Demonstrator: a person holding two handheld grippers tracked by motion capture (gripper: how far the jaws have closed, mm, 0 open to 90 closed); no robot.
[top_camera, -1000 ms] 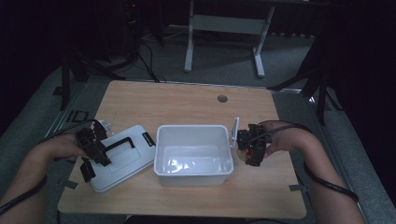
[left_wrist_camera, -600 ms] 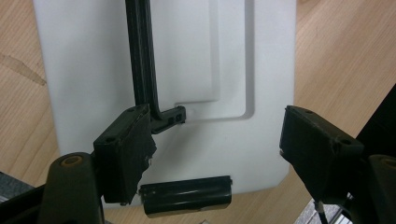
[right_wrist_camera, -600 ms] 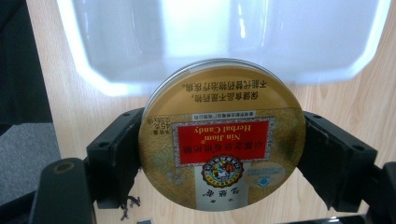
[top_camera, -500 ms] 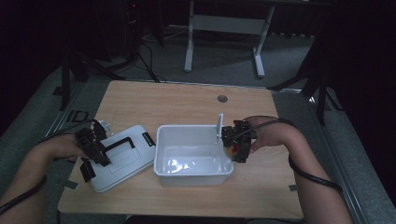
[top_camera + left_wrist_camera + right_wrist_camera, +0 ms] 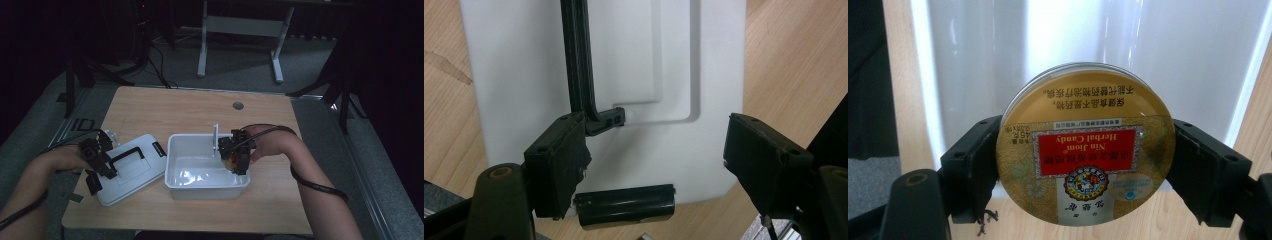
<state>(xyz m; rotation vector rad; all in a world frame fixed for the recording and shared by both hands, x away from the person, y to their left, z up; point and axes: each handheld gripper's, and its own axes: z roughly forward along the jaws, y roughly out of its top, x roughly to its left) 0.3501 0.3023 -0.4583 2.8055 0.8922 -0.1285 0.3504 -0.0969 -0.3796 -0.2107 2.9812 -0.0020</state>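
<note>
A round gold candy tin (image 5: 1085,145) with a red label sits between the jaws of my right gripper (image 5: 1085,162), which is shut on its rim. In the high view that right gripper (image 5: 236,159) holds the tin (image 5: 230,163) over the right end of the open white bin (image 5: 175,150). The bin's white lid (image 5: 135,172) lies flat on the table to the bin's left, black handle (image 5: 127,154) up. My left gripper (image 5: 97,161) hovers at the lid's left end. Its jaws (image 5: 659,160) stand open over the lid (image 5: 674,75), with the handle's end (image 5: 606,120) beside the left jaw.
The wooden table (image 5: 280,210) has bare room in front of and behind the bin. A round grommet (image 5: 238,106) sits near its far edge. A black latch (image 5: 624,205) hangs on the lid's near edge. Metal stand legs (image 5: 202,55) rise on the dark floor beyond.
My right gripper has carried the tin leftward, from beside the bin's right wall to above the bin's right end. The left gripper and the lid have stayed put.
</note>
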